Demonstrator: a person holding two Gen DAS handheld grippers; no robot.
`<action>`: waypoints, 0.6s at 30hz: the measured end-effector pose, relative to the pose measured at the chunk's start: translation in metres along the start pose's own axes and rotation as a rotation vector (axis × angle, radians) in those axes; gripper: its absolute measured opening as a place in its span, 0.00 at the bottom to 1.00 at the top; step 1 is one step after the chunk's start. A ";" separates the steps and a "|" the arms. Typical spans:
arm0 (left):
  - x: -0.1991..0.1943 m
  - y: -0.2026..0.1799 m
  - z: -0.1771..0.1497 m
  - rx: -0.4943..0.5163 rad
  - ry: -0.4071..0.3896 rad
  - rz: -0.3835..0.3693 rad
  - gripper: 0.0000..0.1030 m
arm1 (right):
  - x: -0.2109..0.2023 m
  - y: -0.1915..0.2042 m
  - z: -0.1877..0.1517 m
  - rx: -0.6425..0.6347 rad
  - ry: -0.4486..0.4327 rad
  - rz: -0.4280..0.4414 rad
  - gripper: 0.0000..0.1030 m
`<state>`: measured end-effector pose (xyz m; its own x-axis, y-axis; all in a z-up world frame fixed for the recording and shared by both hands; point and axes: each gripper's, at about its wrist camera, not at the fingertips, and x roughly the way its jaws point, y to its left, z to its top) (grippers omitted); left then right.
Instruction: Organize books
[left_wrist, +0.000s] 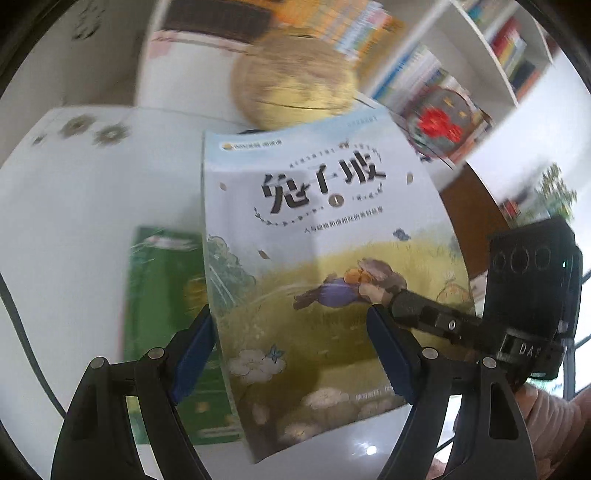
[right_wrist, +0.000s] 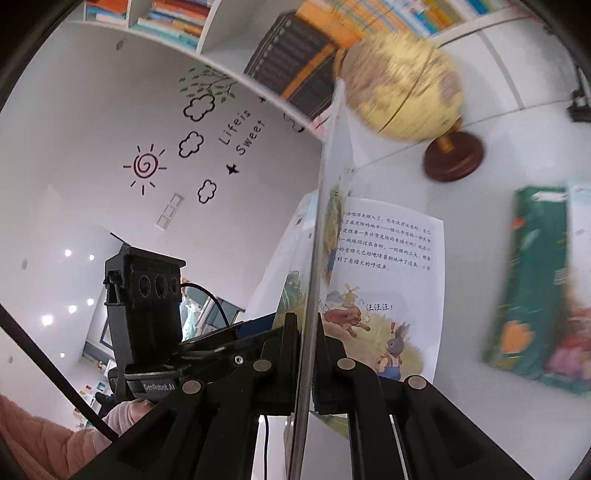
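A picture book (left_wrist: 317, 236) with a pale blue cover and a meadow scene is held up above the white table (left_wrist: 74, 203). In the left wrist view my right gripper (left_wrist: 388, 299) comes in from the right and pinches the book's right side. In the right wrist view that book (right_wrist: 388, 258) is edge-on, with the right gripper (right_wrist: 306, 321) shut on its cover and an illustrated page hanging open to the right. My left gripper (left_wrist: 290, 314) stands open, its blue pads (left_wrist: 195, 354) in front of the cover. A green book (left_wrist: 166, 314) lies flat on the table.
A yellow globe (right_wrist: 402, 85) on a dark wooden base stands at the back of the table. Behind it are white shelves (left_wrist: 424, 74) packed with books. Next to the green book (right_wrist: 532, 280) lies another book (right_wrist: 576, 295). A pink sleeve (right_wrist: 37, 435) shows at the lower left.
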<state>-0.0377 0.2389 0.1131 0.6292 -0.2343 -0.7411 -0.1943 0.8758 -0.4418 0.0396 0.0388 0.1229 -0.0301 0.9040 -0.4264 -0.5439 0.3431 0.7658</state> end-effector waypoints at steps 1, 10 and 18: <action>0.000 0.011 -0.004 -0.018 0.008 0.009 0.76 | 0.010 0.003 -0.002 0.010 0.006 0.002 0.06; 0.018 0.080 -0.029 -0.124 0.087 0.024 0.76 | 0.094 -0.005 -0.030 0.144 0.088 -0.057 0.06; 0.023 0.088 -0.041 -0.082 0.130 0.036 0.76 | 0.106 -0.010 -0.041 0.188 0.090 -0.148 0.06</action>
<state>-0.0713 0.2935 0.0359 0.5193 -0.2606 -0.8139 -0.2788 0.8486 -0.4496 0.0074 0.1207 0.0499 -0.0409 0.8172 -0.5749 -0.3828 0.5187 0.7645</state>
